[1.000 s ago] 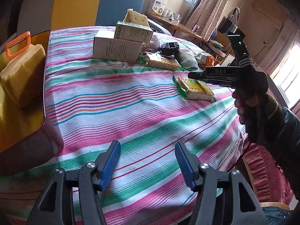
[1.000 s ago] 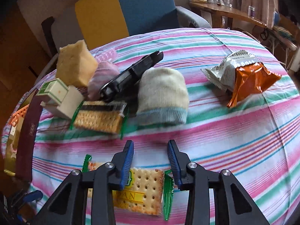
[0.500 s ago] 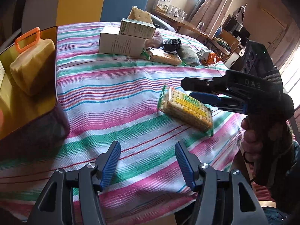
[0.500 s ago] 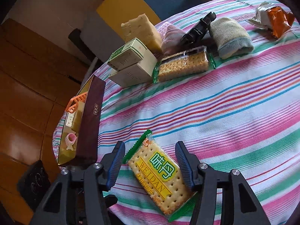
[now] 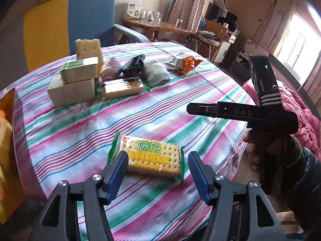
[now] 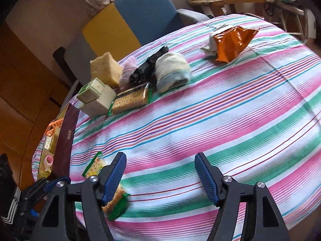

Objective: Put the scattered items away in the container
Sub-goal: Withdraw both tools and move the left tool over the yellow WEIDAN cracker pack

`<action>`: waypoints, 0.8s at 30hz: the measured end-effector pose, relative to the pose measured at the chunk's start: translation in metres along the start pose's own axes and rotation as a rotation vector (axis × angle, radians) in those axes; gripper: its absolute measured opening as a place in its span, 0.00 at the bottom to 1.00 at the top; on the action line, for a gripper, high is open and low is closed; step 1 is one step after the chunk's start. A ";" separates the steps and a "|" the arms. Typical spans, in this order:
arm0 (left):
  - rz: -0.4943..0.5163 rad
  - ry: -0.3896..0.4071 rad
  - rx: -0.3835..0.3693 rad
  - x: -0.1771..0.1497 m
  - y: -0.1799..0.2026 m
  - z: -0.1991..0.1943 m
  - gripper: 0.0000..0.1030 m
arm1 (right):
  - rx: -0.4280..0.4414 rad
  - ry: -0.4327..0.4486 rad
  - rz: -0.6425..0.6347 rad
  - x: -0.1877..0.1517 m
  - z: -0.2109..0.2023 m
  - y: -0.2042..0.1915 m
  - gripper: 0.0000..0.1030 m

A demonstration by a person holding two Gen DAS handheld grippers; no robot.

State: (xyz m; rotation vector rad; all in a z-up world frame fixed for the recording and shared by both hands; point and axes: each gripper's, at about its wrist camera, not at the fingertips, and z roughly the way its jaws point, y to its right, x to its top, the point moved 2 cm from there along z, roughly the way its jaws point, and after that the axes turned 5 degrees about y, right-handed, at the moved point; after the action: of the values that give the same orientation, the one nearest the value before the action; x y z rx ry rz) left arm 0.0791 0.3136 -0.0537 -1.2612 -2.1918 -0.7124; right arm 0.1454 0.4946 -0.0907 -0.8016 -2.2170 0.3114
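**A:** Cracker packet (image 5: pixel 153 160) is parked near the front edge of the worktop (image 5: pixel 180 104), flat on the striped cloth, well apart from the pile further back. Left tongs (image 5: pixel 157 173) are spread wide and lined up on either side of its near end, nothing gripped. Looks like it's being set up for a pinch across the short width

**B:** Agreed, that's probably why it was put there, close to the container (image 6: pixel 67 132) at the left edge. Right tongs (image 6: pixel 160 177) are released too, held over bare cloth with the packet just off to their left

**A:** Packet itself: clear wrap, green crimped ends, yellow label band, square crackers seen through it. Looks stiff, should be easily lifted flat

**B:** Second packet (image 5: pixel 123 87), boxes (image 5: pixel 72 88), sponge (image 5: pixel 88 47), cloth roll (image 5: pixel 155 73) and orange bag (image 5: pixel 185 63) are left clustered at the back
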 end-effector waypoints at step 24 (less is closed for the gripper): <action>0.147 -0.121 0.005 -0.010 -0.042 0.013 0.60 | -0.159 -0.027 -0.123 0.112 0.104 -0.013 0.67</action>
State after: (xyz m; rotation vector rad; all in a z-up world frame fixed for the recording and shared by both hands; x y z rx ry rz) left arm 0.0442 0.2975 -0.0775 -1.4810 -2.1656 -0.5858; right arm 0.0051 0.5577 -0.0934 -0.7440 -2.3272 0.0872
